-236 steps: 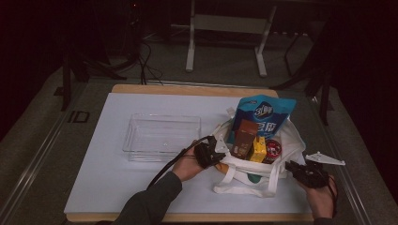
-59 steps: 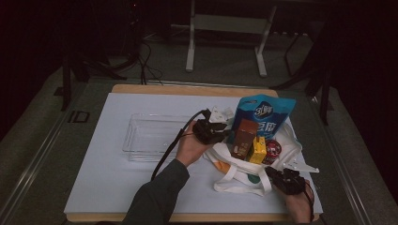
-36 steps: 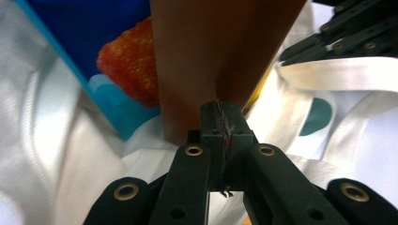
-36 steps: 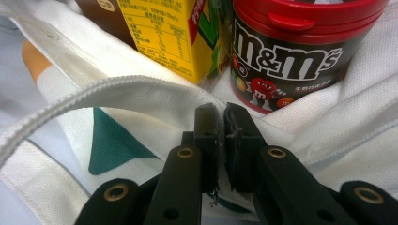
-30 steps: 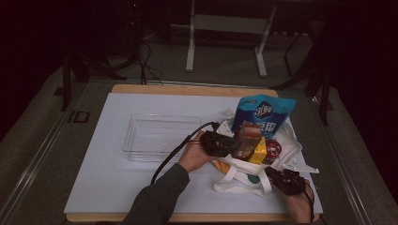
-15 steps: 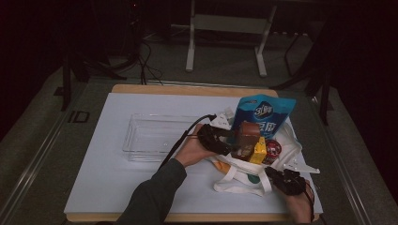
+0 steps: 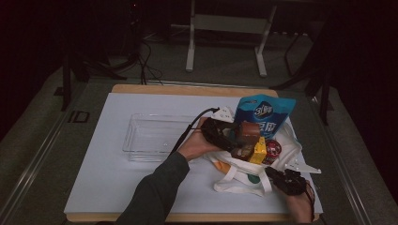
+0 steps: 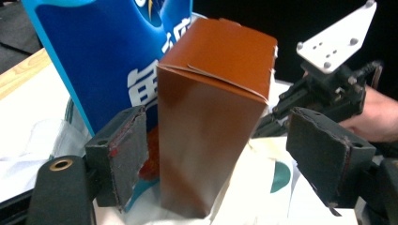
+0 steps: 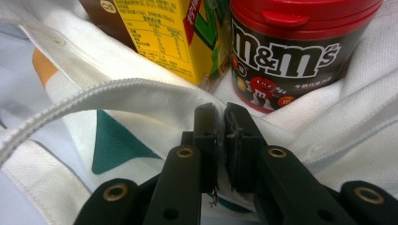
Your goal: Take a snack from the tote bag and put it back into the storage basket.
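A brown carton [image 8: 206, 126] stands upright in the white tote bag [image 7: 239, 173], in front of a blue snack bag [image 8: 108, 56]. My left gripper [image 7: 239, 140] is open around the carton; its jaws have just been opening, and a gap shows between each pad and the carton's sides. My right gripper [image 9: 220, 117] is shut on the tote bag's white rim [image 9: 141, 93], at the bag's near right corner [image 7: 277, 176]. Just behind that rim sit a yellow drink carton [image 9: 164, 33] and a red-lidded M&M's jar [image 9: 291, 47].
A clear plastic tray [image 7: 155, 136] lies left of the bag on the white table cover [image 7: 108, 187]. The blue snack bag [image 7: 265, 115] rises at the bag's far side. The left gripper view also has the right gripper's grey plate [image 8: 338, 40] beyond the carton.
The left jaws have spread apart and let go of the brown carton, which now stands in the bag. The left hand has lifted slightly. The right gripper has kept still on the rim.
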Available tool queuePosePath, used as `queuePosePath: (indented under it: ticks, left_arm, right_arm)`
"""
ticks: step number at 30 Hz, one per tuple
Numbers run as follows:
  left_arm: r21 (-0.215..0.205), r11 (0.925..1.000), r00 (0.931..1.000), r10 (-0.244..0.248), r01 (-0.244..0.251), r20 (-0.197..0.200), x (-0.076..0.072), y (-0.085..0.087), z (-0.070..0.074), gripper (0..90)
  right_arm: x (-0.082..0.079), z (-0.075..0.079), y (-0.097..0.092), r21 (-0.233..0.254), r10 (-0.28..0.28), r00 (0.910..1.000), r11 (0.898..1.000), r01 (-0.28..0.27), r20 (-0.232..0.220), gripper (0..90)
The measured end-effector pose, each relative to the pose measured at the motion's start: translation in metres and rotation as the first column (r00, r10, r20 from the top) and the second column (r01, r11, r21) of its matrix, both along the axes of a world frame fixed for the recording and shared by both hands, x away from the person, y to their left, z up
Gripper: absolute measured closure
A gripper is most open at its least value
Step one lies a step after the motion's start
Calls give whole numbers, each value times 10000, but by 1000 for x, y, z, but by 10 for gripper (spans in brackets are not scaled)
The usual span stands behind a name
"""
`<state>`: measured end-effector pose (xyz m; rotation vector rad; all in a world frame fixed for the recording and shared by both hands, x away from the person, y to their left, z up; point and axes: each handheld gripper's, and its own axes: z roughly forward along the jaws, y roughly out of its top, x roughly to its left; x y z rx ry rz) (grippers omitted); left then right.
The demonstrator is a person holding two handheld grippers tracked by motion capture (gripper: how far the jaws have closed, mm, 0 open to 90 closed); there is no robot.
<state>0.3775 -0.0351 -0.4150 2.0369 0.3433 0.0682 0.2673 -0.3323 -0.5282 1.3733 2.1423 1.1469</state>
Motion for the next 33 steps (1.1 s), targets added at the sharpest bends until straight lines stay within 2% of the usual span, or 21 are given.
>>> queuePosePath:
  ticks: [3,9,14,16,19,22,27,28,33]
  left_arm:
    - [-111,9999,9998,-121,120,-129,4,-2,-1,203]
    - [-43,10000,9998,-18,19,217,8,-10,1,188]
    - [-75,9995,9993,-304,305,229,11,-14,-3,213]
    - [-81,9995,9992,-316,319,260,11,-16,-4,286]
    - [-207,9991,9987,-351,358,371,12,-18,-4,333]
    - [-280,9987,9982,-416,428,421,13,-20,-6,334]
    - [-684,9959,9982,-576,587,171,15,-22,-9,334]
    - [-830,9948,9982,-573,586,182,14,-23,-10,336]
    - [-1033,9936,9984,-431,466,354,11,-26,-11,359]
  right_arm:
    - [0,0,0,9,3,10000,10000,-3,1,836]
    - [0,0,0,38,9,10000,10000,-9,-26,836]
    - [0,0,-1,45,18,10000,10000,-18,-22,835]
    - [0,0,-1,70,9,10000,10000,-9,-40,836]
    - [0,0,-1,97,8,10000,10000,-7,-41,835]
    - [0,0,-1,105,25,10000,9999,-24,-42,833]
    - [0,0,-1,150,46,10000,9999,-45,-44,832]
    - [0,-1,-2,174,59,10000,9998,-58,-55,830]
    - [0,-1,-2,231,64,10000,9997,-63,-69,830]
